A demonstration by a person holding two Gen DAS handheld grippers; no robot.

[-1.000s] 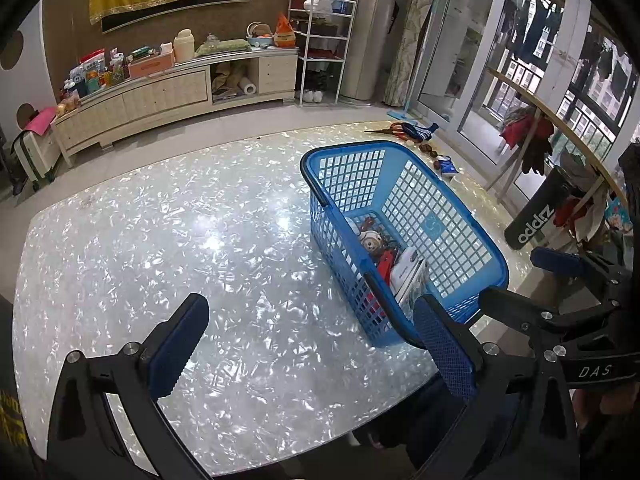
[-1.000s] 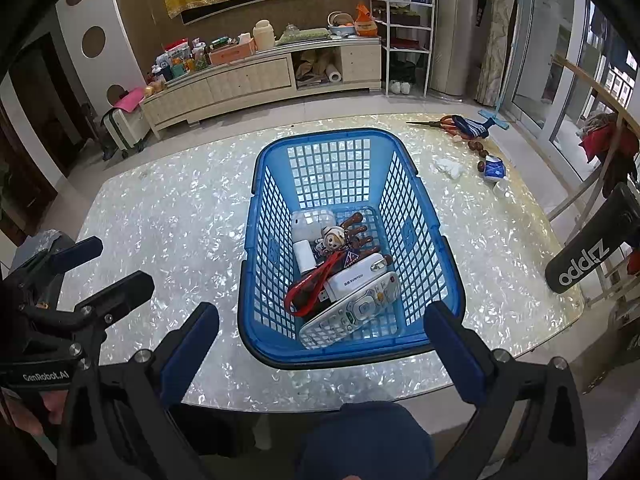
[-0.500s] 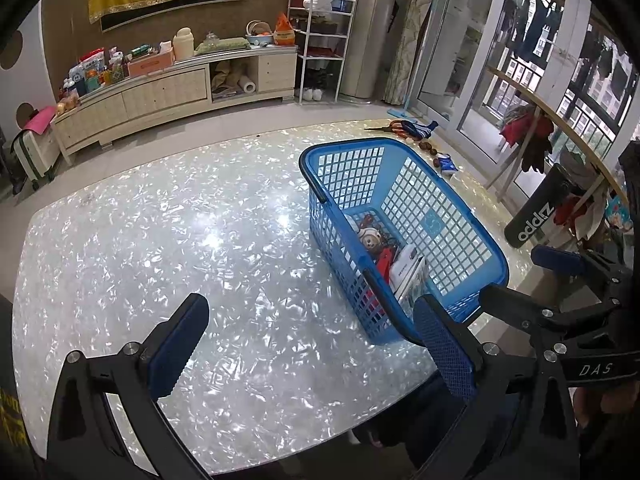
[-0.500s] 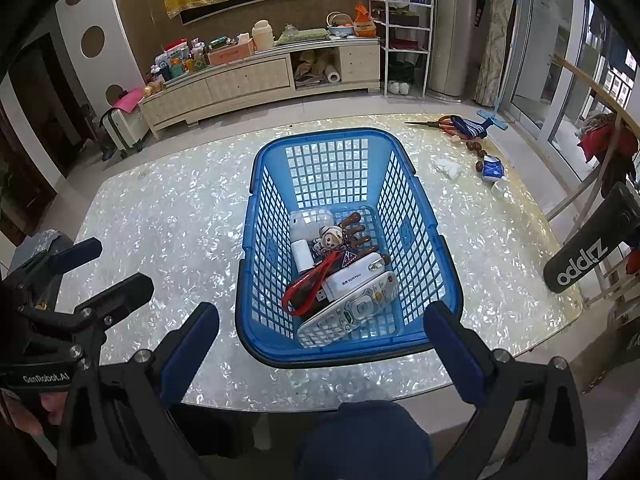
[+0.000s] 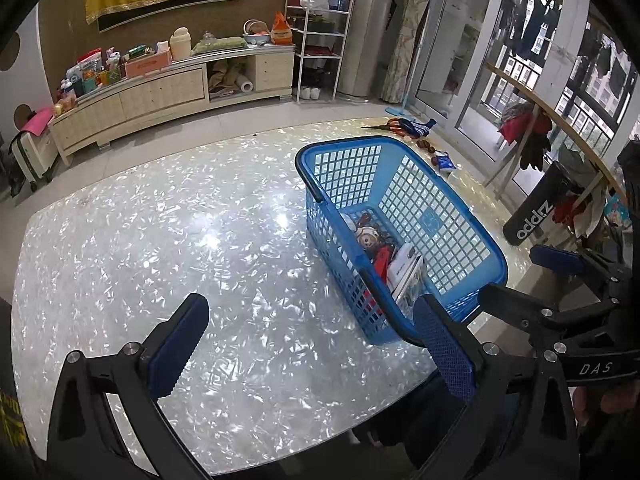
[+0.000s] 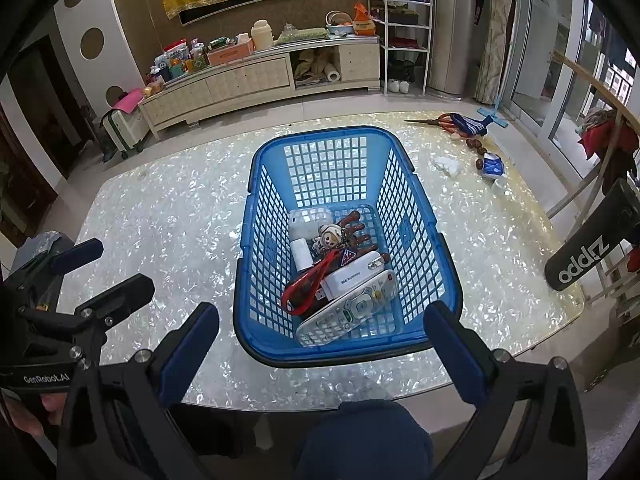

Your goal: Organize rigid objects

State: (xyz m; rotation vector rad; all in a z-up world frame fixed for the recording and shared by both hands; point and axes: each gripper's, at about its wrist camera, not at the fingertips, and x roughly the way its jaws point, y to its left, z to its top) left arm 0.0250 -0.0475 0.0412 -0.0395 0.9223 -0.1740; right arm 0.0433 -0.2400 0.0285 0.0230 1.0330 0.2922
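A blue plastic basket (image 6: 416,220) stands on the pearly table (image 6: 160,216); it also shows in the left wrist view (image 5: 448,208). Inside lie a grey remote (image 6: 352,308), a white device (image 6: 352,276), a red lanyard (image 6: 308,280), a small figure keychain (image 6: 330,238) and white boxes (image 6: 310,218). My right gripper (image 6: 320,352) is open and empty, just in front of the basket's near rim. My left gripper (image 5: 312,340) is open and empty over the table left of the basket. Each gripper shows in the other's view.
Scissors with orange handles (image 6: 444,122), a blue sock (image 6: 472,126), brown nuts (image 6: 474,146), a tissue (image 6: 448,164) and a blue packet (image 6: 494,168) lie at the table's far right. A black "addiz" cylinder (image 6: 584,252) leans off the right edge. A cabinet (image 6: 248,80) lines the back wall.
The views have shifted slightly; the basket sits a touch farther from the right gripper. Both grippers stay open and empty.
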